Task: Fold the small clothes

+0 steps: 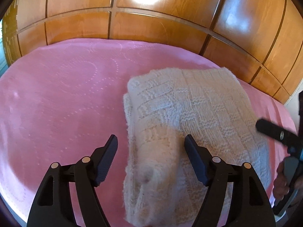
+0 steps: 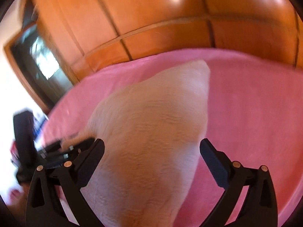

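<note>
A cream knitted garment (image 1: 189,113) lies folded into a thick rectangle on the pink bedspread (image 1: 66,94). My left gripper (image 1: 151,141) is open above its near left part, with the folded near edge between the jaws; nothing is held. My right gripper (image 2: 151,145) is open over the same garment (image 2: 147,132), which looks blurred in the right wrist view. One right finger (image 1: 274,132) shows at the right edge of the left wrist view, above the garment's right side.
Wooden wardrobe doors (image 1: 151,22) stand right behind the bed. A dark doorway or mirror (image 2: 37,56) is at the left in the right wrist view. The pink bedspread (image 2: 255,104) stretches left and right of the garment.
</note>
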Motion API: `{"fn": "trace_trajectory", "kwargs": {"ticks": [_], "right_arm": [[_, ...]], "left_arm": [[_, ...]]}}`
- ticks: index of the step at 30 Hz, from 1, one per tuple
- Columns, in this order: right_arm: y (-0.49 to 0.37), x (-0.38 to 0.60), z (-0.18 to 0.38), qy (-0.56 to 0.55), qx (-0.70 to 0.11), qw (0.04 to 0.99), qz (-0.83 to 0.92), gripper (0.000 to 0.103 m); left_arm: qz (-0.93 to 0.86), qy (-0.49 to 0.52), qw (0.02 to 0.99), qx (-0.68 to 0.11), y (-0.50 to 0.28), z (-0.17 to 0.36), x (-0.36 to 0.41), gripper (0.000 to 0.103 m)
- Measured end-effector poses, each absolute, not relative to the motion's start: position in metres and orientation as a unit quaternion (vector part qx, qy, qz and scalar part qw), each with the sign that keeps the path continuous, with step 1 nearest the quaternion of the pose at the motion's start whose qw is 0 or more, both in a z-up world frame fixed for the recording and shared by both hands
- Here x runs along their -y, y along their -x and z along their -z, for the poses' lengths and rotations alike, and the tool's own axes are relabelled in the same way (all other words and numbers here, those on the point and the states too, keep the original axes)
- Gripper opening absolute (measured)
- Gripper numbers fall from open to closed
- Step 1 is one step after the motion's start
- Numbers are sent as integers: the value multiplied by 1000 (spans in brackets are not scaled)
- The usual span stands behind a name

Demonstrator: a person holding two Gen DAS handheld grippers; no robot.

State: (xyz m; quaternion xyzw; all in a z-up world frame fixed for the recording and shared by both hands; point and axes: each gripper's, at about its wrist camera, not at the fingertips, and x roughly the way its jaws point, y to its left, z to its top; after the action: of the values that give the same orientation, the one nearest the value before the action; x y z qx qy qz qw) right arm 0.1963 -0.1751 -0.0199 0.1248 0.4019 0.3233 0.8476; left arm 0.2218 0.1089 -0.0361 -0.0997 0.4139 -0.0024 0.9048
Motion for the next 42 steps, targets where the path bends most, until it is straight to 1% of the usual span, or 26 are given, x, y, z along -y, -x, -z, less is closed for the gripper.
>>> {"fn": "trace_trajectory", "kwargs": {"ticks": [4,6,9,12,14,16,17,18,19,20,21,22,24,25,28,31,33,39,42], "right_arm": [[-218,189,34,-173,-426,825,-329,100],[-225,189,42,-193,-438,808,-344,100],[-233,186,51,-218,-451,786,-362,100],[-240,182,60,-240,-465,761,-383,101],[-244,177,65,-249,-467,752,-393,101],[-246,174,66,-251,-466,751,-396,101],[-247,171,66,-248,-466,752,-396,101],[-247,167,66,-241,-466,754,-396,100],[-246,164,65,-232,-465,757,-397,95],[-244,162,64,-224,-463,760,-397,91],[-242,162,62,-220,-460,764,-396,82],[-239,163,60,-219,-456,767,-395,74],[-234,166,55,-216,-447,774,-394,66],[-229,166,50,-213,-441,778,-393,63],[-212,173,35,-220,-418,787,-398,60],[-193,193,19,-230,-392,794,-403,59],[-179,212,9,-226,-376,807,-395,59],[-147,316,-19,-232,-330,852,-334,59],[-140,382,-20,-229,-323,875,-277,60]], "left_arm": [[23,126,898,-422,-225,42,-119,73],[26,142,894,-425,-227,46,-125,82],[54,185,881,-432,-231,55,-136,83],[99,253,857,-437,-236,69,-152,83],[120,273,851,-432,-237,72,-157,82],[143,281,847,-428,-239,75,-158,75],[153,288,843,-427,-240,76,-157,69],[159,294,840,-427,-241,78,-157,66],[165,299,839,-424,-241,78,-156,62],[172,303,837,-422,-241,79,-155,56],[176,309,835,-420,-241,80,-157,54],[180,320,831,-418,-240,81,-157,50],[188,333,827,-412,-237,80,-158,41],[191,333,828,-408,-233,77,-156,40],[203,330,833,-395,-225,66,-147,36],[227,335,830,-383,-215,51,-130,36],[242,320,833,-381,-213,42,-111,36],[331,281,818,-377,-229,14,-7,36],[369,239,808,-392,-244,7,69,36]]}}
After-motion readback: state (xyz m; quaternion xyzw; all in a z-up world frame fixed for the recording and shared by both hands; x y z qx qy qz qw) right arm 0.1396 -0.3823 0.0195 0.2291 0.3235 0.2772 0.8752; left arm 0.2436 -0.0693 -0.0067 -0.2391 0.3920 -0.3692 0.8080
